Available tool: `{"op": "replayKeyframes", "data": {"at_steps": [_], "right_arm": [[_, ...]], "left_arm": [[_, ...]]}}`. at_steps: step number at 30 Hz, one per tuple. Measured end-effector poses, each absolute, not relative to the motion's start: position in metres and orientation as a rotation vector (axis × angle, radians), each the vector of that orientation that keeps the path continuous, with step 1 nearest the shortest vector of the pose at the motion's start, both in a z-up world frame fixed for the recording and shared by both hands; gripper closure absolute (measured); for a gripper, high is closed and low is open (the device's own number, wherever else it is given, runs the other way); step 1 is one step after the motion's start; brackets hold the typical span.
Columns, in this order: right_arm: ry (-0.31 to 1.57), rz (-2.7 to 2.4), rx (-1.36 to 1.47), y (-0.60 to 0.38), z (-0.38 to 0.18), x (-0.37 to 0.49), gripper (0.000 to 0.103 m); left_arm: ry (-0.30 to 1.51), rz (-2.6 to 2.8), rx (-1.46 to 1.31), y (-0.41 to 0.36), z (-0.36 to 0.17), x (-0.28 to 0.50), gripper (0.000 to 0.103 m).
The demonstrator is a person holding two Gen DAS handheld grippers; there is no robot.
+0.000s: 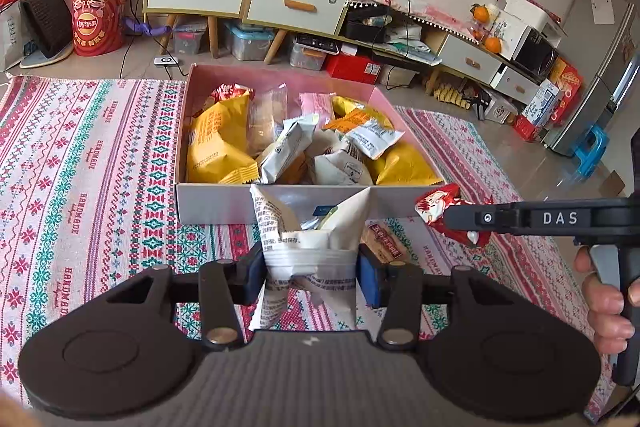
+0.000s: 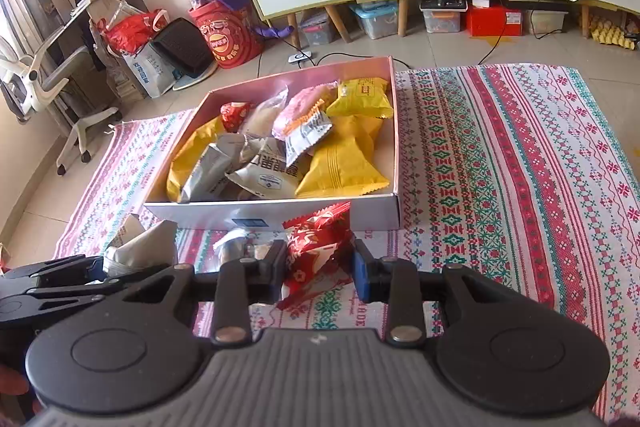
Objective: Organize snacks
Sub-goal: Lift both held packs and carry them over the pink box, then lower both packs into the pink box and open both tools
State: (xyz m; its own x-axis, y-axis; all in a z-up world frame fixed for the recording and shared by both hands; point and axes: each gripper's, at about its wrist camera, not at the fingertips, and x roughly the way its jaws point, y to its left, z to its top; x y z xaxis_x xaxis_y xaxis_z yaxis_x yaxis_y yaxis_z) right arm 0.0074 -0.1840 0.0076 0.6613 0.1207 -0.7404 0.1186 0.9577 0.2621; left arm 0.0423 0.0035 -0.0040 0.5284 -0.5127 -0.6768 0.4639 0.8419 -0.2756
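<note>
L hand-held gripper (image 1: 310,269) clamps white packet (image 1: 310,227); R (image 2: 320,269) clamps red packet (image 2: 316,247).

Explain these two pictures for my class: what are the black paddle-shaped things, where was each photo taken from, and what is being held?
No robot here: a person holds two hand-held grippers, each with a camera looking along its fingers. The left gripper pinches a white printed snack packet. The right gripper, whose handle a hand grips in the left camera's view, pinches a red foil snack packet. Ahead, on a patterned woven rug, sits an open cardboard box holding yellow, white and pink snack packets.
</note>
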Motion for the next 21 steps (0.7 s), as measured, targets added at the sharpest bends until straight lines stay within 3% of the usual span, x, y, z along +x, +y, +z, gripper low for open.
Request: {"op": "replayKeyframes", "data": {"at_steps": [11,21], "right_arm": [[0.812,0.012,0.331,-0.182,0.025,0.012,0.072],[0.762,0.009,0.357,-0.185,0.042,0.058,0.072]], "left_arm": [[0.764,-0.579,-0.049,-0.002,0.020,0.047,0.050],[0.732,-0.549,-0.051,-0.021,0.038,0.103,0.050]]}}
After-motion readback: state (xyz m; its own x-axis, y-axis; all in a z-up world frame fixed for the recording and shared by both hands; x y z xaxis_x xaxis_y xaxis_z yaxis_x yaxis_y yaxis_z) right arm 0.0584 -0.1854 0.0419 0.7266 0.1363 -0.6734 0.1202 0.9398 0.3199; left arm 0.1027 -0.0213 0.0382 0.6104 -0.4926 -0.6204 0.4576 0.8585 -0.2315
